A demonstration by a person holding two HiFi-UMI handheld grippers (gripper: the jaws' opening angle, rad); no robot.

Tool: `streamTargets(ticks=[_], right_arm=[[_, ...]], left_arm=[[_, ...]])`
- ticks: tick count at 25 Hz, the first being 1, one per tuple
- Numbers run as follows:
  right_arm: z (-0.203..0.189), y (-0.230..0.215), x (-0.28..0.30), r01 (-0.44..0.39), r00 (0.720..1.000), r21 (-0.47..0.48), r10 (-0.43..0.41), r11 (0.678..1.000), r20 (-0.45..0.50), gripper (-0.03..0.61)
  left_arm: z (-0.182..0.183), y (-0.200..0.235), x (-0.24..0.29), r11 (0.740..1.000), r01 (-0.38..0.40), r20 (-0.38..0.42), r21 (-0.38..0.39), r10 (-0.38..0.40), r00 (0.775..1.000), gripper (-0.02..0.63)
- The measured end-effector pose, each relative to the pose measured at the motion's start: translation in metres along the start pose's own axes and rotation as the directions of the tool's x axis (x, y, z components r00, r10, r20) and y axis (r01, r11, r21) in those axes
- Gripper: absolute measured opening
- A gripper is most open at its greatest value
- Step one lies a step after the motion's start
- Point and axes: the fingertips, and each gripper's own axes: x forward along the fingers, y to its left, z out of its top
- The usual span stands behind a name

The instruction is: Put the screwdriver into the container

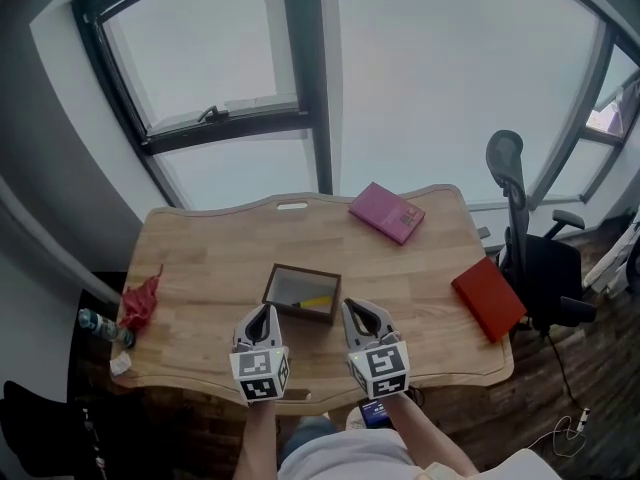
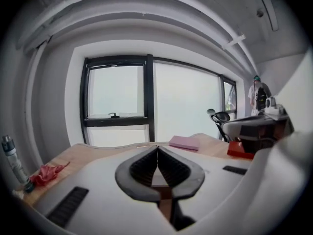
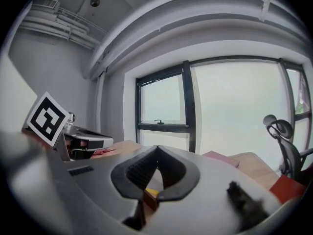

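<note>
A dark brown open container (image 1: pixel 300 293) stands on the wooden table (image 1: pixel 220 258), just beyond both grippers. A yellow-handled screwdriver (image 1: pixel 316 302) lies inside it, and a sliver of yellow (image 3: pixel 152 191) shows below the jaws in the right gripper view. My left gripper (image 1: pixel 262 311) sits at the container's near left corner, shut and empty (image 2: pixel 157 149). At the near right corner my right gripper (image 1: pixel 352 309) is also shut, with nothing between its fingers (image 3: pixel 156 151). Neither gripper touches the screwdriver.
A pink book (image 1: pixel 387 212) lies at the table's far right and a red book (image 1: pixel 488 298) at its right edge. A red cloth (image 1: pixel 140 303) and a bottle (image 1: pixel 100 326) are at the left edge. An office chair (image 1: pixel 525 248) stands to the right, before large windows.
</note>
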Motion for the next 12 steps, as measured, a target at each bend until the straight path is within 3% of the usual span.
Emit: streamTargets(ticks=[4, 5, 12], right_arm=[[0.002, -0.001, -0.006, -0.005, 1.0, -0.005, 0.005, 1.0, 0.007, 0.031], [0.002, 0.0, -0.007, -0.006, 1.0, -0.006, 0.006, 1.0, 0.005, 0.031], [0.004, 0.003, -0.007, -0.012, 1.0, -0.016, 0.012, 1.0, 0.004, 0.031]], left_arm=[[0.005, -0.017, -0.006, 0.981, 0.134, 0.029, -0.14, -0.131, 0.991, 0.012], [0.005, -0.02, -0.007, 0.979, 0.146, 0.029, -0.145, -0.143, 0.989, 0.012], [0.005, -0.024, -0.008, 0.991, 0.121, 0.019, -0.055, -0.12, 0.993, 0.012]])
